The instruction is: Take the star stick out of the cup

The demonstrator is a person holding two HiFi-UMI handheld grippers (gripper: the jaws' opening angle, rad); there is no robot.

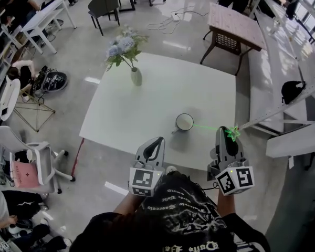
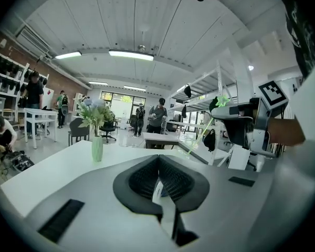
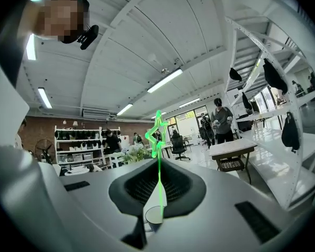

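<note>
The right tool (image 1: 225, 131) is clamped shut on the green star stick (image 1: 232, 134), near the cup (image 1: 184, 122) on the desk (image 1: 147, 104). The left tool (image 1: 158, 142) is closed and empty.

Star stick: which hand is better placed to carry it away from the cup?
Right. The right tongs are shut on the star stick, whose lower end is by the cup. The left tongs are shut and empty, farther back from the cup.

Bright green star stick (image 1: 232, 133), white cup (image 1: 184, 122), white table (image 1: 163, 88), pale green vase (image 1: 136, 77) with blue-white flowers (image 1: 123, 47).
</note>
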